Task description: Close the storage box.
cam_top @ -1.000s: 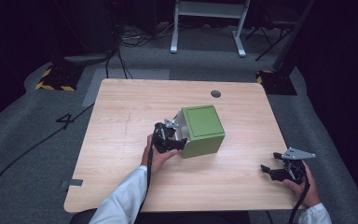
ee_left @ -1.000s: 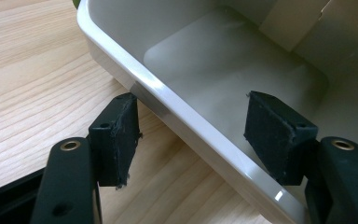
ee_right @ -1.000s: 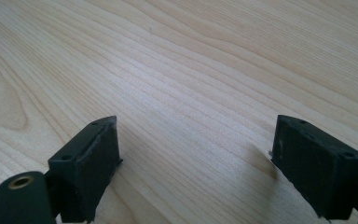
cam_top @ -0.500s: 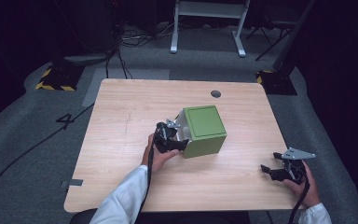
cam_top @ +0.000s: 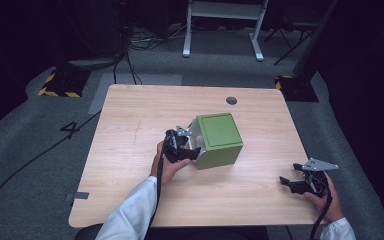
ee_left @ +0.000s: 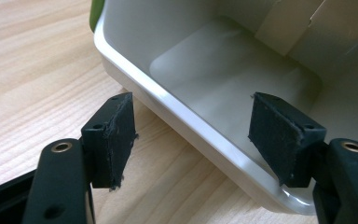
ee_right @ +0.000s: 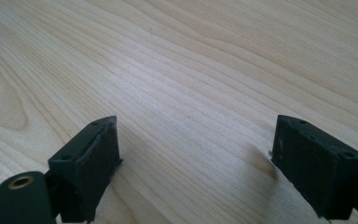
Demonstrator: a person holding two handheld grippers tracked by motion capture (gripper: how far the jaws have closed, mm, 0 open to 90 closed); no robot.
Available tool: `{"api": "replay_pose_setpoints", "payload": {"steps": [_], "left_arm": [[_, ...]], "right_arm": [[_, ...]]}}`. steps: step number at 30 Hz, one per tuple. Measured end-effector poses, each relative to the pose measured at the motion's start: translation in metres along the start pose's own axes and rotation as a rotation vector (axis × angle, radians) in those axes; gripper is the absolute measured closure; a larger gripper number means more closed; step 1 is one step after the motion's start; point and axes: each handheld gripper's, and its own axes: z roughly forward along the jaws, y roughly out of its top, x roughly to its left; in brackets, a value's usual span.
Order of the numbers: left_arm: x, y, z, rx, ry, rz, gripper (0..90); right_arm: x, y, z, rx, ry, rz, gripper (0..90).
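While the right gripper (cam_top: pixel 294 183) idles spread on the table (cam_top: pixel 130 120), the left gripper (ee_left: pixel 193 135), jaws just parted astride the green bin's (cam_top: pixel 220 140) white rim (ee_left: pixel 182 116), appears to be releasing it; withdrawal likely follows.

High cam is fixed above the person's side, looks fwd and down on the whole counter (cam_top: pixel 130 130). Left gripper cam sits very near the green box (cam_top: pixel 219 140), facing into its white inside (ee_left: pixel 223 70). Right gripper cam looks low along the bare wood (ee_right: pixel 191 70). All share the counter.
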Motion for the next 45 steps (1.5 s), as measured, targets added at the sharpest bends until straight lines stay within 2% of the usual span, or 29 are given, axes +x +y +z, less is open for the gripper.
{"api": "replay_pose_setpoints", "payload": {"steps": [10, 15, 21, 22, 23, 24, 29, 32, 40, 45], "left_arm": [[0.001, 0.002, -0.009, 0.009, 0.031, 0.068, 30.6], [0.003, 0.002, -0.014, 0.010, 0.037, 0.097, 25.9], [0.005, 0.003, -0.021, 0.007, 0.039, 0.113, 23.2], [0.005, 0.003, -0.022, 0.006, 0.037, 0.106, 23.2], [0.006, 0.003, -0.023, 0.002, 0.041, 0.120, 22.5], [0.006, 0.003, -0.024, 0.003, 0.036, 0.115, 22.2], [0.007, 0.002, -0.030, -0.014, 0.041, 0.144, 20.5], [0.007, 0.002, -0.032, -0.011, 0.034, 0.168, 17.8], [0.013, -0.002, -0.040, 0.004, 0.031, 0.210, 17.2], [0.018, -0.006, -0.047, 0.029, 0.078, 0.252, 17.3]], "right_arm": [[0.000, 0.000, 0.000, 0.000, 0.000, 0.000, 14.9], [0.000, 0.000, 0.000, 0.000, 0.000, 0.000, 15.0], [0.000, 0.000, 0.000, 0.000, 0.001, 0.000, 14.9], [0.000, 0.000, 0.000, 0.000, 0.001, 0.001, 15.0], [0.000, 0.000, 0.000, 0.000, 0.001, 0.001, 14.9], [0.000, 0.000, 0.000, 0.000, 0.000, 0.000, 15.0], [0.000, 0.000, 0.000, 0.000, 0.001, 0.001, 14.9], [0.000, 0.000, 0.000, 0.000, 0.001, 0.001, 15.0], [0.000, 0.000, 0.000, 0.000, 0.001, 0.001, 15.0], [0.000, 0.000, 0.000, 0.000, 0.000, 0.000, 15.0]]}}
